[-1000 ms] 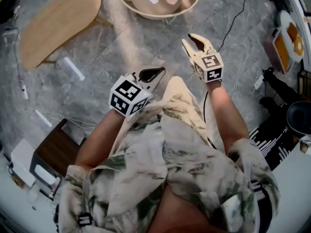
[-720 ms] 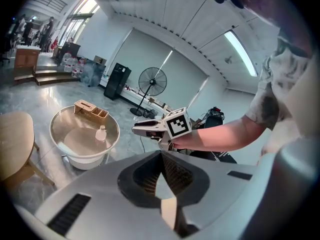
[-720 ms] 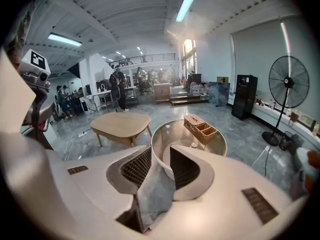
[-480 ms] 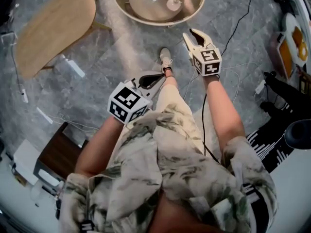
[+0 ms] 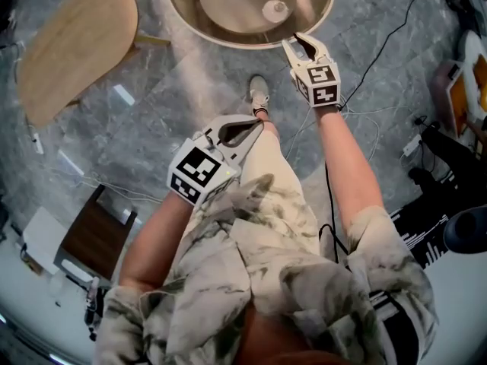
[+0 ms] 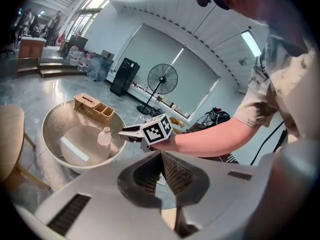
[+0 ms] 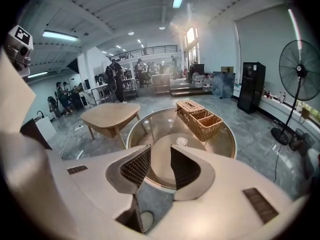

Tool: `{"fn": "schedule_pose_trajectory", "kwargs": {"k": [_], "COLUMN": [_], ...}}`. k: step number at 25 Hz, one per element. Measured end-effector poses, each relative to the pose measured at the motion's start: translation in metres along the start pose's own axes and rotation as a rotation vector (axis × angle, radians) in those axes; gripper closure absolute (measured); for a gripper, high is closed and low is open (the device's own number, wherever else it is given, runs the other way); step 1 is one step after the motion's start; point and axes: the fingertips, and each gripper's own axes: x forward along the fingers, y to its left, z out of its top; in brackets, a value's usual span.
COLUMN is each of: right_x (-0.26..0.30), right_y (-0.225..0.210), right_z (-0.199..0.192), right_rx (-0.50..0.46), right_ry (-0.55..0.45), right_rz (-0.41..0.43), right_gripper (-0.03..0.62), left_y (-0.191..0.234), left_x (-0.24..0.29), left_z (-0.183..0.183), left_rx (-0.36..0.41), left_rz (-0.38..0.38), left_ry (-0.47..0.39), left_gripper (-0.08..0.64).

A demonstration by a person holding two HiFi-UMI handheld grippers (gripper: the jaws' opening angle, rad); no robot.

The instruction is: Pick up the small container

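The small container (image 5: 274, 10) is a white bottle standing on the lower shelf of a round glass table (image 5: 228, 40). In the head view my right gripper (image 5: 295, 42) hangs at the table's near rim, a little right of and short of the bottle. It is open with nothing between its fingers. The right gripper view shows the bottle (image 7: 181, 142) just beyond the gap of that gripper (image 7: 160, 151). My left gripper (image 5: 240, 130) stays back over the person's leg, shut and empty. From the left gripper (image 6: 161, 155) I see the bottle (image 6: 104, 136) and the right gripper (image 6: 123, 132) beside it.
A wicker basket (image 7: 200, 118) with compartments sits on the round table behind the bottle. A light wooden table (image 5: 72, 44) stands to the left, a dark stool (image 5: 95, 238) lower left. Cables (image 5: 358, 116) trail over the grey floor. The person's shoe (image 5: 259, 93) is below the table rim.
Both grippers have moved forward and down toward the round table; the right one now reaches its rim. The person has stepped forward, so a shoe has come into view.
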Motion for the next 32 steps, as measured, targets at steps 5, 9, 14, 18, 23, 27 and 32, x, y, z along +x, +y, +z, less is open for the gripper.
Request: {"fn": "schedule_pose_trajectory", "kwargs": {"k": [5, 9, 14, 18, 23, 27, 32], "right_x": [0.044, 0.078, 0.118, 0.138, 0.156, 0.167, 0.18], "right_y": [-0.03, -0.045, -0.063, -0.071, -0.08, -0.081, -0.082], "right_z": [-0.009, -0.016, -0.024, -0.033, -0.034, -0.034, -0.035], "right_rx": [0.01, 0.009, 0.003, 0.016, 0.02, 0.015, 0.0], "right_ry": [0.01, 0.022, 0.032, 0.042, 0.031, 0.018, -0.007], "right_rz": [0.006, 0.01, -0.001, -0.012, -0.018, -0.02, -0.028], "right_gripper": [0.446, 0.442, 0.423, 0.41, 0.41, 0.408, 0.41], "left_y": [0.026, 0.042, 0.067, 0.08, 0.091, 0.097, 0.105], "left_x": [0.027, 0.043, 0.062, 0.07, 0.077, 0.08, 0.082], "left_z": [0.01, 0.015, 0.017, 0.014, 0.012, 0.009, 0.006], "left_rx": [-0.018, -0.035, -0.058, -0.081, -0.099, -0.117, -0.125], "left_rz": [0.013, 0.016, 0.016, 0.023, 0.038, 0.043, 0.047], "left_ry": [0.005, 0.013, 0.008, 0.016, 0.018, 0.02, 0.017], "left_gripper": [0.538, 0.538, 0.538, 0.538, 0.538, 0.538, 0.538]}}
